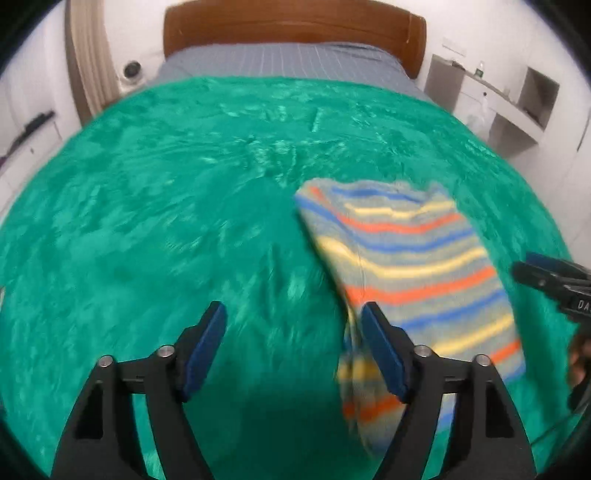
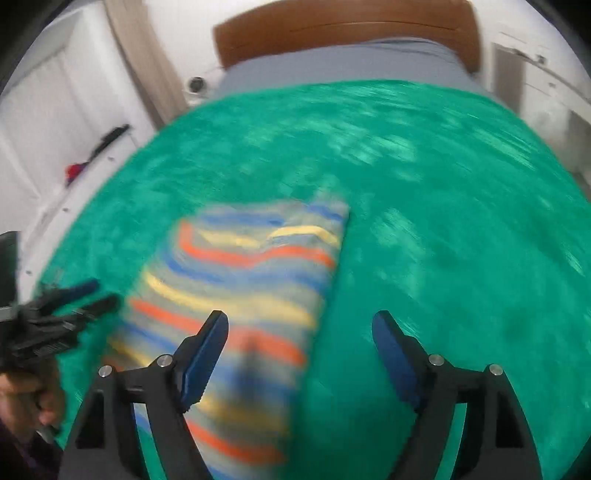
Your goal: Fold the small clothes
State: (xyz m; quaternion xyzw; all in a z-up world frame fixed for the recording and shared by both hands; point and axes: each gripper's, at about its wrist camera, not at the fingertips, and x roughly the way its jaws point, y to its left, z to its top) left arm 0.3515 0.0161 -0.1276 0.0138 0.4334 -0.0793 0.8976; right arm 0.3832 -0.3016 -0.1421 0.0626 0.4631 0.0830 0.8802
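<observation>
Striped garment [image 1: 413, 266] already looks folded into a strip, lying on the green blanket [image 1: 166, 221] at 3 o'clock. Left hand-held gripper [image 1: 293, 321] and right hand-held gripper [image 2: 301, 328] both gape apart, holding nothing; maybe one more fold left.

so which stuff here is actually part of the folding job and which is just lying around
Part of the job:
- striped garment, lying on the green blanket
- left gripper, open, holding nothing
- right gripper, open, holding nothing

Just lying about:
- wooden headboard
- grey striped sheet
- white shelf unit with small items
- round object beside the bed
</observation>
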